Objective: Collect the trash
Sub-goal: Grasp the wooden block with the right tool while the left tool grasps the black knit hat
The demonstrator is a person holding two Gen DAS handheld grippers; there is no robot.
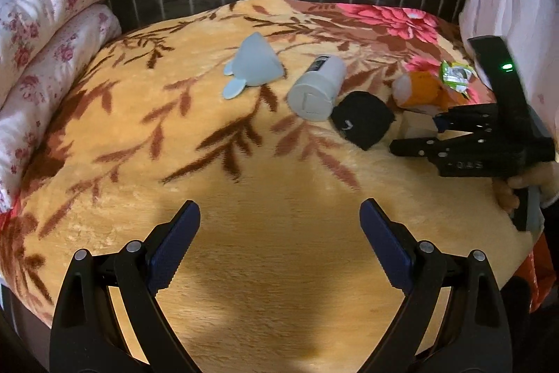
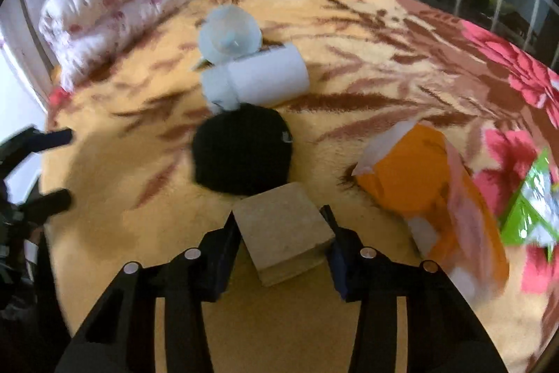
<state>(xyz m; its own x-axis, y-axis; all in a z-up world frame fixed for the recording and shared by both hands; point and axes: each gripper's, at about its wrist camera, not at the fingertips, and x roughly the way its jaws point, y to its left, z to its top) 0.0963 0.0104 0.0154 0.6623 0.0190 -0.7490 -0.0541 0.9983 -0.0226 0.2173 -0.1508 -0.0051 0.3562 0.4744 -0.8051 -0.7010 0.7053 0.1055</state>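
Right gripper [image 2: 281, 226] jaws held cardboard block [image 2: 283, 233] near bed's [image 1: 279, 215] right edge; left gripper [image 1: 279, 219] jaws wide over bare blanket

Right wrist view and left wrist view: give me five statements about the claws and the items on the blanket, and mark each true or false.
1. The right claw has its fingers on both sides of a tan cardboard box. True.
2. The left claw is shut on the white bottle. False: it is open and holds nothing, over bare blanket.
3. The white bottle stands upright. False: it lies on its side.
4. A black rounded item lies between the box and the white bottle. True.
5. The orange wrapper lies inside the pale blue funnel. False: they are far apart, with the bottle and the black item between them.
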